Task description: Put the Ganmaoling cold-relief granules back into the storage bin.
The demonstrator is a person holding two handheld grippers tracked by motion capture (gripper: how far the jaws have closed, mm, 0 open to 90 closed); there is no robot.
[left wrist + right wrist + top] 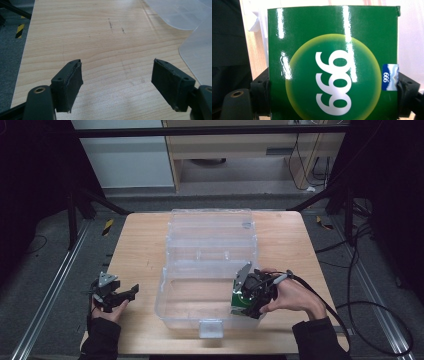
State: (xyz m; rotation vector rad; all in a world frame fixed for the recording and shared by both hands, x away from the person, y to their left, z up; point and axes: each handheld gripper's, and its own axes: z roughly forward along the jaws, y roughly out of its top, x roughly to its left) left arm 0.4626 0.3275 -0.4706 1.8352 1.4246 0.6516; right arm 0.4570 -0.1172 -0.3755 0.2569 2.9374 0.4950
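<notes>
Glossy green box (332, 62), white "999"; over clear bin (172, 307)

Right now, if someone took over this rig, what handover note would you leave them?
Right tongs: shut on the green box, held low at the near right corner of the clear bin.
Left tongs: open, nothing between them, over the bare table left of the bin.
Done: box picked up and brought to the bin.
Left: probably set it inside and let go; whether it touches the floor I can't tell.
</notes>
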